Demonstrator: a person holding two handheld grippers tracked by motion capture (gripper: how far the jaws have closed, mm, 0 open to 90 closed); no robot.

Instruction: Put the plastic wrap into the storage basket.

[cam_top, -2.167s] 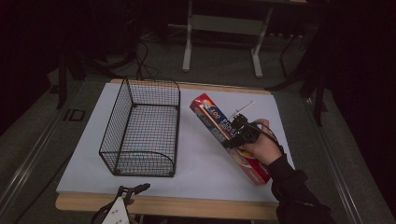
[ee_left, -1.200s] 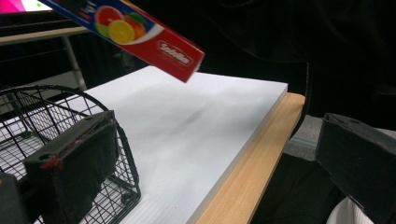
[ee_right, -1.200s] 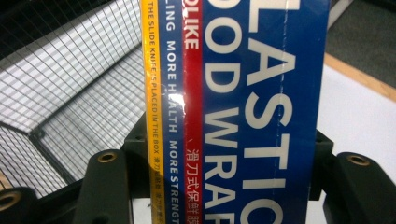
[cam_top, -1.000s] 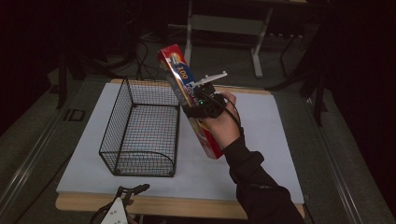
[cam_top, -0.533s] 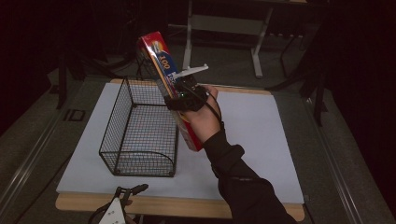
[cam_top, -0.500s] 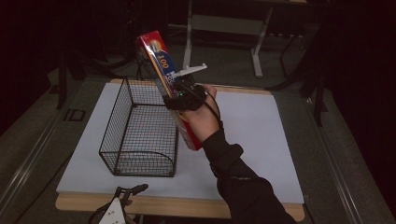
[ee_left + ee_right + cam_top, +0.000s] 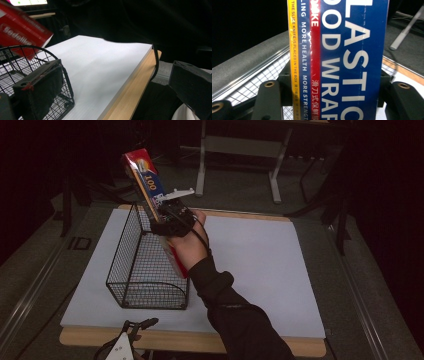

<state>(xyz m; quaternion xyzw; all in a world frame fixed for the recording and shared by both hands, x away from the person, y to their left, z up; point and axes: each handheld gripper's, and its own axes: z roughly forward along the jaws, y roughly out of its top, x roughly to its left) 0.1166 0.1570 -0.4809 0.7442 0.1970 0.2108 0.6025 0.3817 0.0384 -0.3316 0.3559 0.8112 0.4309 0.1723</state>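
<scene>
Wrap box [image 7: 150, 187], long and narrow, red and blue, is clamped between the right gripper's [image 7: 169, 222] jaws, which grasp it about midway along its length. In the high view it stands steeply tilted: its upper end reaches up and beyond the jaws, its lower end hangs below them, down against the near right side of the basket [image 7: 131, 265]; whether that end is inside the wire wall or just outside it I cannot tell. In the right gripper view the box [image 7: 342, 57] rises straight up between the two black jaws, its blue face with white lettering and its red and yellow stripes pressed on both sides by the pads.

Table [image 7: 260, 255], covered by a white sheet with a wooden front edge, lies under both grippers. The basket, black wire, open at the top, stands on it below and to the left of the right jaws.

The right hand [image 7: 187, 247], in a dark sleeve, holds the gripper from below and behind.

The left gripper [image 7: 125, 347] sits low at the table's front edge. In its own view [image 7: 120, 82] the jaws are spread wide apart, released, with nothing between them but the sheet and wooden edge; the basket's corner [image 7: 37, 57] lies behind the left jaw, and the red end of the box [image 7: 22, 30] shows above it.
</scene>
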